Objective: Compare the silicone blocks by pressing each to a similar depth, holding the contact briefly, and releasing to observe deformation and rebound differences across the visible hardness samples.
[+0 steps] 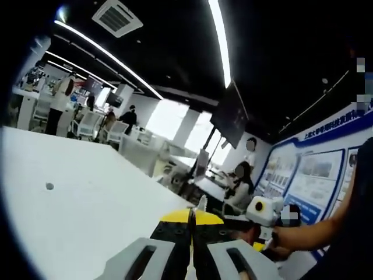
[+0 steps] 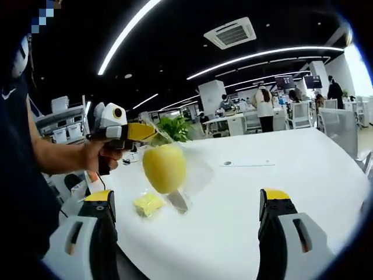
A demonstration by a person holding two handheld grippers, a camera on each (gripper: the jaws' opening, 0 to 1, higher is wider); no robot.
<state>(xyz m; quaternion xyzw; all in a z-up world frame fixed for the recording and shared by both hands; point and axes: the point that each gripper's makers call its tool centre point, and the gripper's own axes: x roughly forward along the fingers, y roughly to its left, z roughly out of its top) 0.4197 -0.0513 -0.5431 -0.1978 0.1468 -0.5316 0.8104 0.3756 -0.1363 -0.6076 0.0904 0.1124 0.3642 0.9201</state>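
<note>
A yellow silicone block (image 2: 165, 168) in a clear bag (image 2: 186, 175) is held up above the white table (image 2: 245, 192), clamped by the closed jaws of the left gripper (image 2: 152, 133), which is gripped by a hand (image 2: 100, 153). A second yellow block (image 2: 148, 204) lies on the table just below. The right gripper (image 2: 192, 210) is seen with its jaws spread wide apart, nothing between them.

Yellow silicone block (image 2: 164, 168); smaller yellow block (image 2: 148, 204); white table (image 2: 280, 169); grey claw (image 2: 186, 233), yellow-tipped.
</note>
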